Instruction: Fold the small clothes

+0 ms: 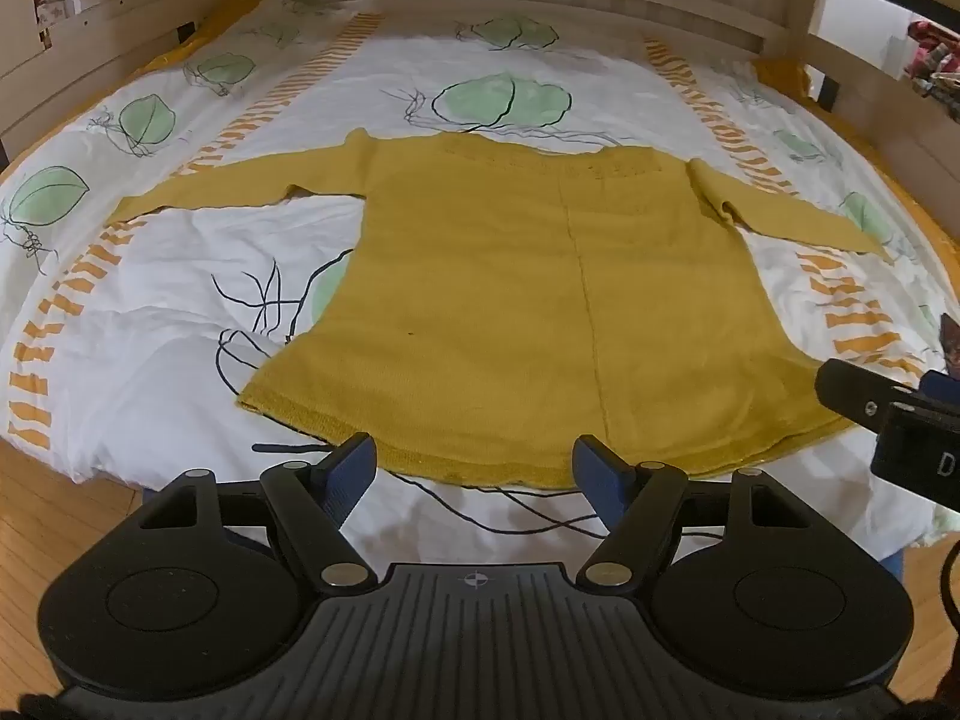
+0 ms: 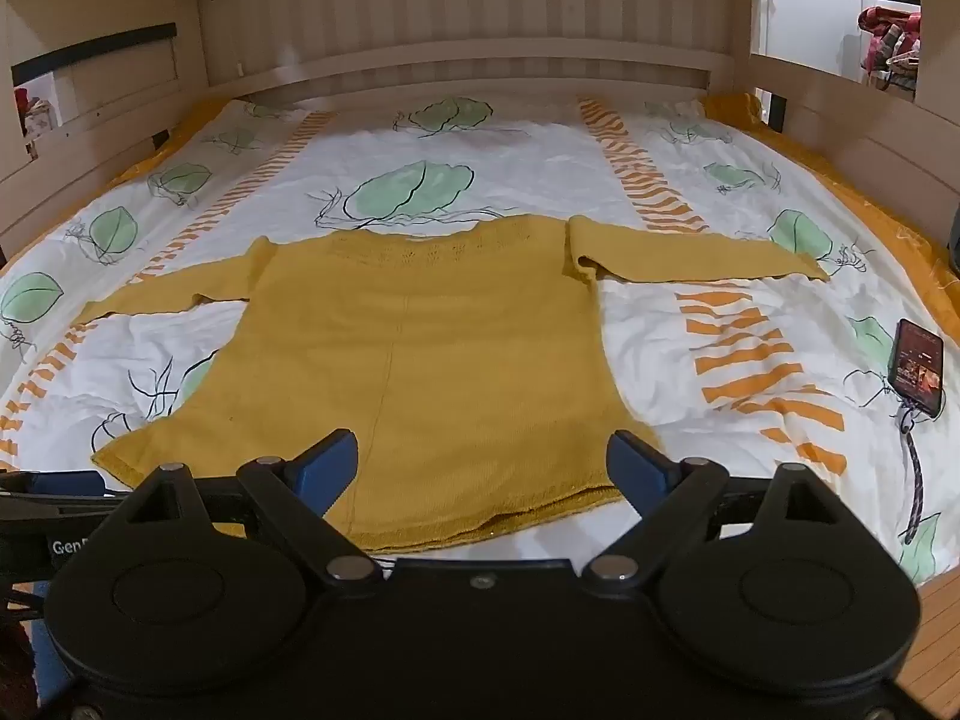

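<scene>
On the leaf-print duvet a yellow knitted sweater lies flat, sleeves spread to either side, hem nearest the grippers, neckline toward the wooden headboard. Starting at the left, the left sleeve runs straight out, well apart from the left gripper, whose jaws stand wide and empty just above the hem. Further right, the right gripper hovers over the hem, also wide and holding nothing. The right sleeve stretches toward a phone lying on its cable near the bed edge. No fold looks begun. A tidy first step, I judge, is pinching each sleeve near its cuff and laying it across the body, keeping the knit smooth and clear of the phone
</scene>
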Demonstrator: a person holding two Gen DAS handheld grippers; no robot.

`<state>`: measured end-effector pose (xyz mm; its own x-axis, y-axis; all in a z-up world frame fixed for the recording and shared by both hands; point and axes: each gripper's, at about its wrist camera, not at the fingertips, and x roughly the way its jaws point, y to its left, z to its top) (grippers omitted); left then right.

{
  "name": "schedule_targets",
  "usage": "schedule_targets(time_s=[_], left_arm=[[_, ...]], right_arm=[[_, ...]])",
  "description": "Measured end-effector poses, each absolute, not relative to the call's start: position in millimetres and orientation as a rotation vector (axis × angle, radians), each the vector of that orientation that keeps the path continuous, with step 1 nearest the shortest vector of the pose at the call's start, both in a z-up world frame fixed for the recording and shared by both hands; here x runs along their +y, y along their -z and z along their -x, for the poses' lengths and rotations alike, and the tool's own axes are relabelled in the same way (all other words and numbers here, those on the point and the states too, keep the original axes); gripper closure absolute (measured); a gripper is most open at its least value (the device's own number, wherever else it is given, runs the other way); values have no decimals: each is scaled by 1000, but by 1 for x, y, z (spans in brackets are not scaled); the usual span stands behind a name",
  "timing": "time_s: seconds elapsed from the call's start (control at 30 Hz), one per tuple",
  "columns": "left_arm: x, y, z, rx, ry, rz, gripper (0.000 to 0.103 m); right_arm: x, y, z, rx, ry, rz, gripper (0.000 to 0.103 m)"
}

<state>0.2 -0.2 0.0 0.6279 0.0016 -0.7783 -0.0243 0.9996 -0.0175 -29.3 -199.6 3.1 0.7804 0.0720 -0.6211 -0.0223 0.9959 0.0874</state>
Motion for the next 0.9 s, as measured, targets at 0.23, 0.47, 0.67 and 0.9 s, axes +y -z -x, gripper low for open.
schedule_targets(time_s=[0.23,0.47,0.67,0.9], left_arm=[[-3,0,-4,894,-29,11,32],[0,-1,2,881,-25,32,32],[1,-2,2,882,-24,33,32],[2,-1,1,882,-26,34,32]], right_arm=[[-199,-1,28,680,-52,-82,12],[-197,1,28,685,-56,-81,12],[-198,-1,29,683,-56,-80,12],[-198,-2,29,681,-56,-78,12]])
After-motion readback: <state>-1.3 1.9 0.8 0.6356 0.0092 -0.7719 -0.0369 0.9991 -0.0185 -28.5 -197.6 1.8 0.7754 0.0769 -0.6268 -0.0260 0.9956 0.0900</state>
